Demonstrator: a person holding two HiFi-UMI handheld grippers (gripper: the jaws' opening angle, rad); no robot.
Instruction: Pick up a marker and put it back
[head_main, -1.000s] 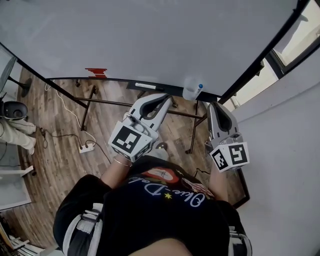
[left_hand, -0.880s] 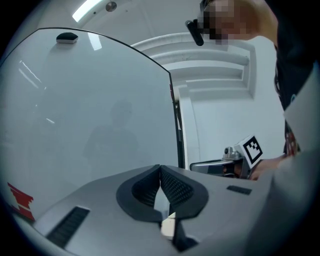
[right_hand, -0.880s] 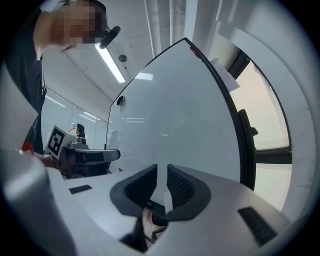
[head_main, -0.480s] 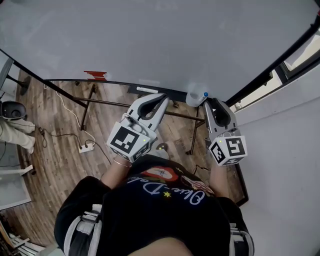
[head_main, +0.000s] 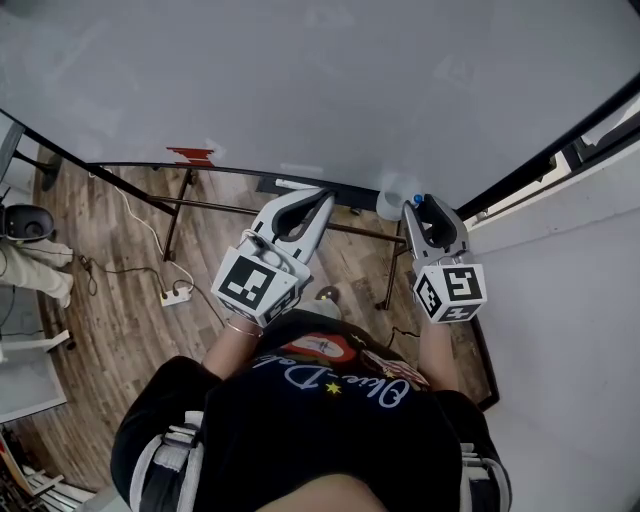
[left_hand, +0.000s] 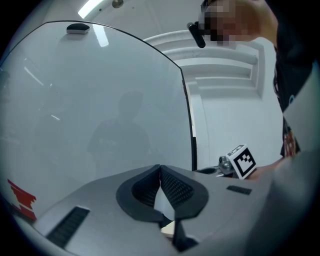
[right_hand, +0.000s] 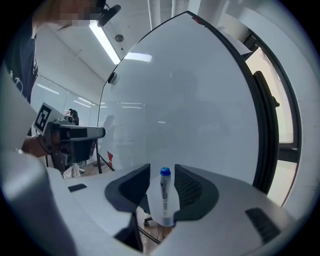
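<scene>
Clear holder (right_hand: 152, 199) on whiteboard (right_hand: 190, 100) carries blue-capped marker (right_hand: 165, 192).

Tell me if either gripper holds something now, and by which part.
Nothing is held. The right gripper has just been opening; the blue-capped marker stands between its jaws, not gripped. The left gripper is shut, empty.

The whiteboard (head_main: 300, 80) is walling off everything ahead of both grippers. The right gripper (head_main: 422, 206) has just been opening its jaws, and they are standing clear on either side of the marker (right_hand: 164, 190), which is sitting upright in a clear holder (right_hand: 169, 216) at the board's lower right corner. The black frame (head_main: 540, 150) and the white wall (head_main: 560, 330) are crowding in just to the right. Leftward, open space is lying between the two grippers. The left gripper (head_main: 318, 194), jaws together, is facing bare board, while the stand's bars (head_main: 250, 208) are crossing beneath the ledge (head_main: 230, 172).
</scene>
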